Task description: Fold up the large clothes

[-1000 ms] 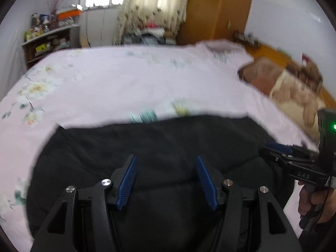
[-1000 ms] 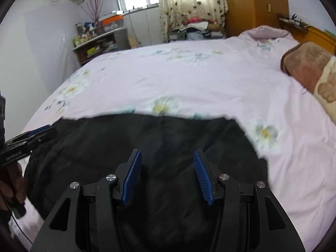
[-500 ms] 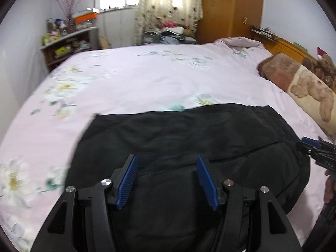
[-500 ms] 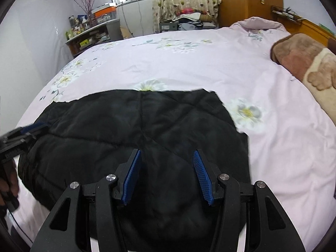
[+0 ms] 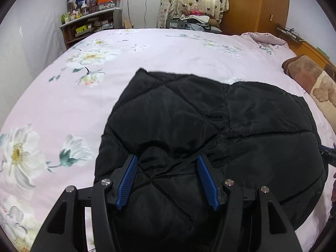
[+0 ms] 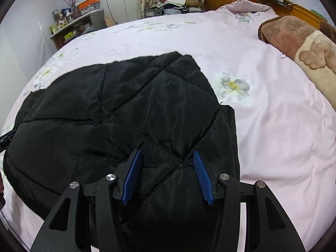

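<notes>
The black quilted jacket (image 5: pixel 210 126) lies bunched on the floral bed (image 5: pixel 63 105), filling the lower centre of both frames, beneath the left tool (image 5: pixel 167 180) and right tool (image 6: pixel 166 174), both open.

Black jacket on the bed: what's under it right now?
The jacket lies on the pink floral bedspread, which shows all around it. A lower jacket layer sticks out at its right edge. Whatever else is beneath is covered, so I can't tell.
</notes>
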### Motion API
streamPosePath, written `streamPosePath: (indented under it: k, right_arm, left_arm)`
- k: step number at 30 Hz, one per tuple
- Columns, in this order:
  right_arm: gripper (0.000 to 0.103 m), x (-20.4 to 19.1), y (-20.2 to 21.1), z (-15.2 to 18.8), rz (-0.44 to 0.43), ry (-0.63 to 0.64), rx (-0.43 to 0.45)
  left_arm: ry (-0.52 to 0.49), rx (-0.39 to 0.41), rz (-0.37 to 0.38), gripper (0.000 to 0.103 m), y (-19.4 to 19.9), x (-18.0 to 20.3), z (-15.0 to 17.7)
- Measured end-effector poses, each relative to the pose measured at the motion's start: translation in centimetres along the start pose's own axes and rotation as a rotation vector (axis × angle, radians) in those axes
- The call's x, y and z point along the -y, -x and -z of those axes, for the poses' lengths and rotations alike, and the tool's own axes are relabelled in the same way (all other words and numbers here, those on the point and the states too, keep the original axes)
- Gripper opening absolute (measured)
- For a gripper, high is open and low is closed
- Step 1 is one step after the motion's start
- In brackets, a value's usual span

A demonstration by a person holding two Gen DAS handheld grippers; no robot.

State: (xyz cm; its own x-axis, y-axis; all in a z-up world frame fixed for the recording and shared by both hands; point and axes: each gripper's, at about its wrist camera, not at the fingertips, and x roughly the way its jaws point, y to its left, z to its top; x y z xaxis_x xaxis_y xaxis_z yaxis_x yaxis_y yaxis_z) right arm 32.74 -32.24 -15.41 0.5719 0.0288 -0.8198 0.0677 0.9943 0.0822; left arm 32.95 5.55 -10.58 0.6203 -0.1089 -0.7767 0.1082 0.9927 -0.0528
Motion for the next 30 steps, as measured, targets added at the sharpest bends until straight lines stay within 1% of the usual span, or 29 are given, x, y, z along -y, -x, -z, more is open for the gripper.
streamPosePath:
  k: [3,6,9,11,13,15,16,17,18,19,21,22,24,28,30]
  right_arm:
    - [0.051,0.0,-1.0,0.1,0.013,0.018,-0.012]
    - [0.051,0.4,-1.8,0.1,0.014,0.01,-0.015]
    - [0.051,0.5,-1.7,0.0,0.018,-0.001,-0.022]
    - [0.051,0.4,-0.3,-0.4,0.024,0.0,-0.012]
    - [0.051,1.0,1.9,-0.6,0.0,-0.016,0.032]
    - [0.051,2.0,4.5,-0.5,-0.028,-0.037,0.094]
    - [0.051,2.4,5.1,-0.5,-0.032,-0.041,0.108]
    - [0.05,2.9,5.6,-0.3,-0.037,-0.046,0.113]
    - [0.048,3.4,5.6,-0.2,-0.044,-0.053,0.106]
    - [0.046,3.8,5.3,0.0,-0.046,-0.057,0.096]
    - [0.045,4.2,4.0,0.5,-0.03,-0.057,0.058]
    - [0.042,4.4,3.3,0.7,-0.025,-0.056,0.041]
    - [0.04,5.0,1.8,1.2,-0.01,-0.069,0.012]
    - [0.04,4.9,1.0,1.0,0.007,-0.075,-0.003]
    - [0.04,4.7,1.1,0.9,0.013,-0.061,-0.008]
  left_arm:
    - [0.016,-0.005,0.031,0.063,-0.9,-0.2,0.1]
    - [0.013,-0.007,0.047,0.063,-1.5,0.1,0.0]
    - [0.02,-0.022,0.055,0.062,-1.2,-0.1,-0.4]
    - [0.012,-0.015,0.058,0.061,0.3,-0.4,-0.8]
    - [0.024,0.039,0.078,0.061,2.2,-1.3,-1.0]
    - [0.047,0.077,0.066,0.061,3.5,-2.8,-1.1]
    - [0.061,0.079,0.051,0.061,3.6,-3.6,-1.0]
    - [0.072,0.07,0.04,0.057,3.3,-4.3,-1.0]
    - [0.088,0.046,0.028,0.049,2.5,-5.0,-0.7]
    - [0.104,0.022,0.03,0.047,1.7,-5.5,-0.5]
    - [0.137,-0.002,0.059,0.046,0.5,-5.9,0.3]
    - [0.136,-0.001,0.06,0.045,0.2,-5.6,0.5]
    - [0.128,0.008,0.064,0.044,0.1,-5.2,0.6]
    - [0.113,-0.01,0.091,0.044,-0.9,-4.6,0.5]
    - [0.115,-0.012,0.1,0.044,-0.6,-4.5,0.1]
